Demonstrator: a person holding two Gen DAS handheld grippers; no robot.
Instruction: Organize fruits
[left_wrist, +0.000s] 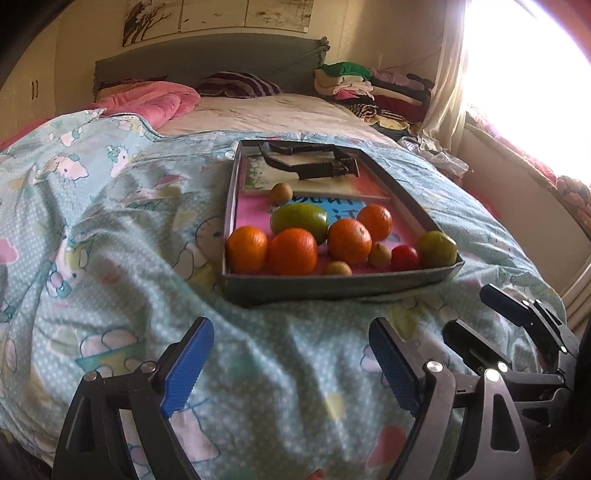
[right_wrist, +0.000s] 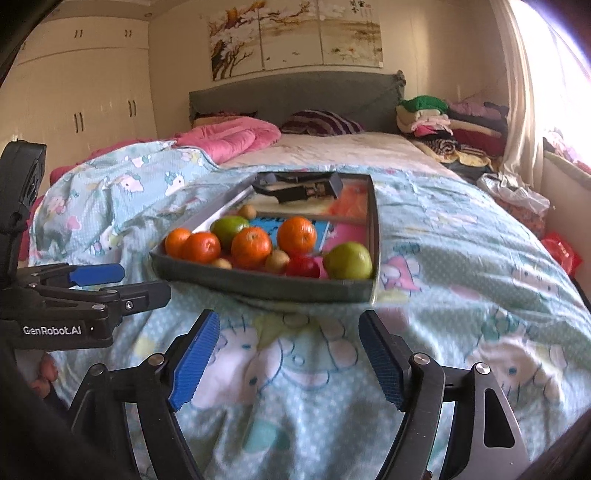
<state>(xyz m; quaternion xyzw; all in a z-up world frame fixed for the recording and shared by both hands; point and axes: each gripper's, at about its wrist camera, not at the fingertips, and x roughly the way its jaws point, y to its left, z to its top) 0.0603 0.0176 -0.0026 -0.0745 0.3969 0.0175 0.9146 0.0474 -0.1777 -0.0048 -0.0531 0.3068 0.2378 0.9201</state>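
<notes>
Approaching: both grippers hover above the patterned bedspread (left_wrist: 110, 221), short of the tray and touching nothing.
Left gripper (left_wrist: 291, 363): jaws spread wide, nothing between the blue pads.
Right gripper (right_wrist: 288, 360): jaws likewise wide and empty.
Tray (left_wrist: 332, 286): shallow grey box on the bed, straight ahead of both grippers.
Fruit: crowded at the near end of the tray, four oranges (left_wrist: 293, 251), two green fruits (left_wrist: 299, 221), small brown ones and a red one (left_wrist: 404, 257), several touching.
Far end of tray: a black folding rack (left_wrist: 314, 162) lying on books.
Advice: probably best to pick an outer fruit first, such as the green one at the near right corner (right_wrist: 349, 261), lowering the pads on either side of it without nudging its neighbours.
</notes>
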